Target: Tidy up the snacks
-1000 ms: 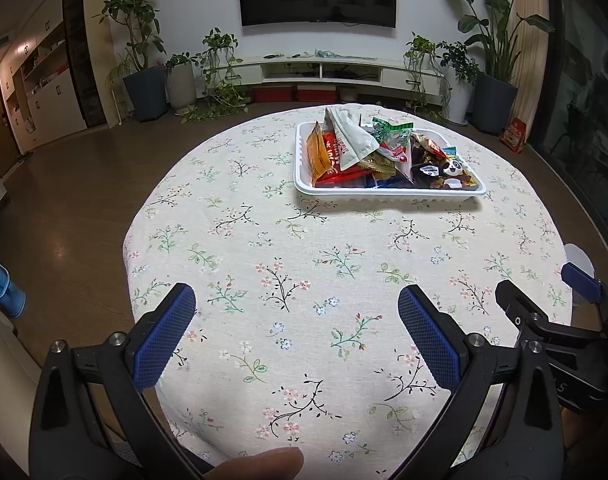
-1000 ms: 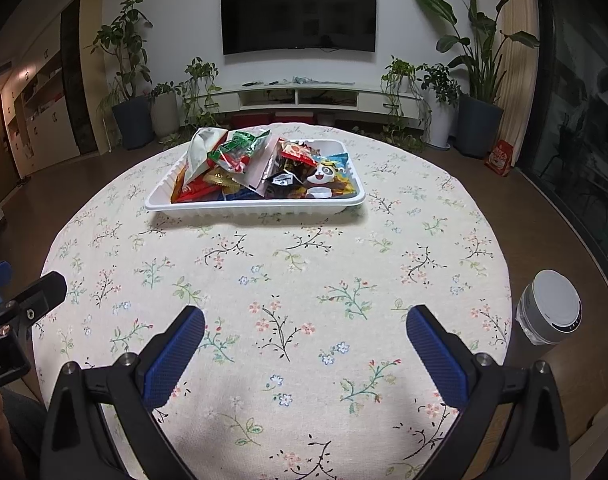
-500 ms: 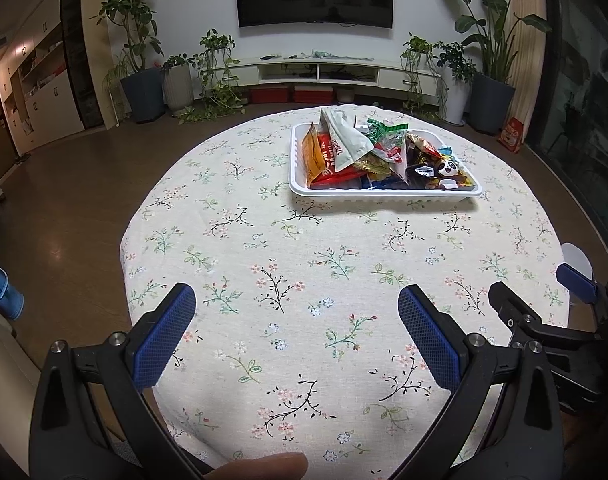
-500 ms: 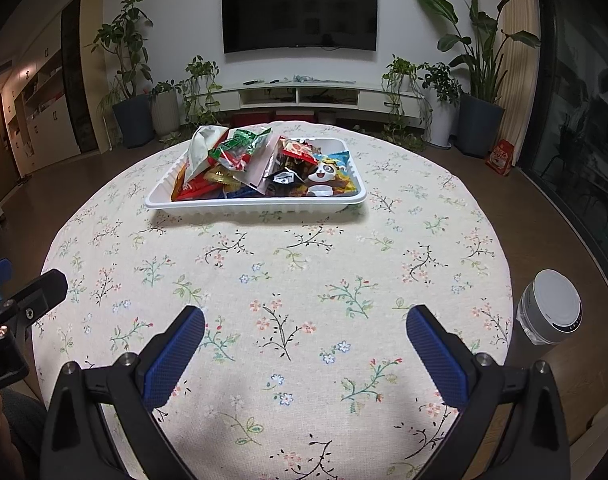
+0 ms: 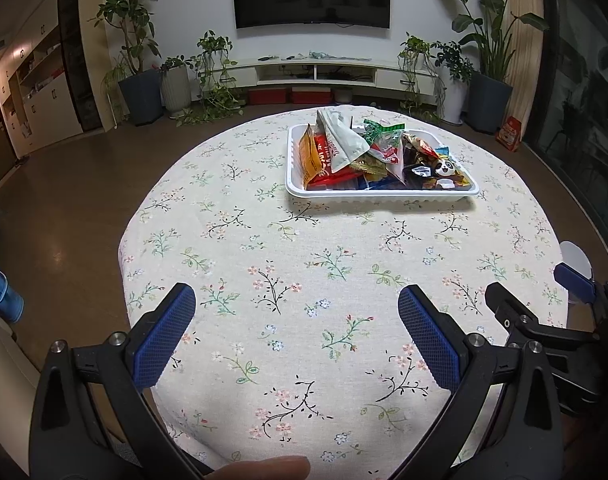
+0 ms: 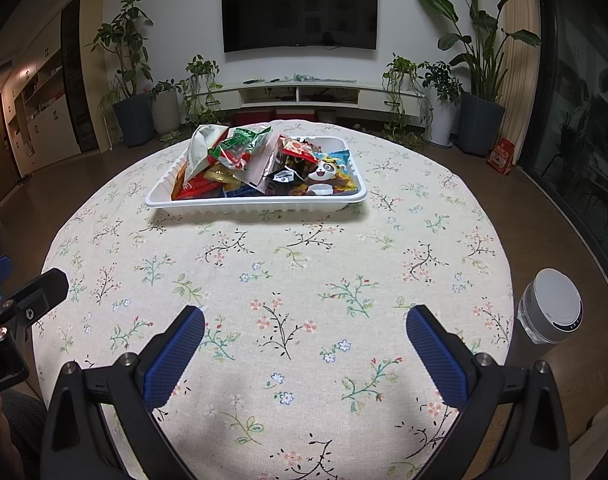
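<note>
Left wrist view: left gripper (image 5: 295,304) fingers wide, nothing held, over near desk edge; snack tray (image 5: 380,194) toward far edge. Right wrist view: right gripper (image 6: 304,326) fingers wide, empty; tray (image 6: 255,201) far side, well apart.

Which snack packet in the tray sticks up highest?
The white pouch at the left end of the tray. It stands tilted above the orange packet and green-and-red packet beside it.

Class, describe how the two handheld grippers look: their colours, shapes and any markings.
Both the left gripper and right gripper share one design: matte black angular plastic arms with silver screw heads, ending in fingers faced with blue cross-hatched pads. No cables or sleeves show.
</note>
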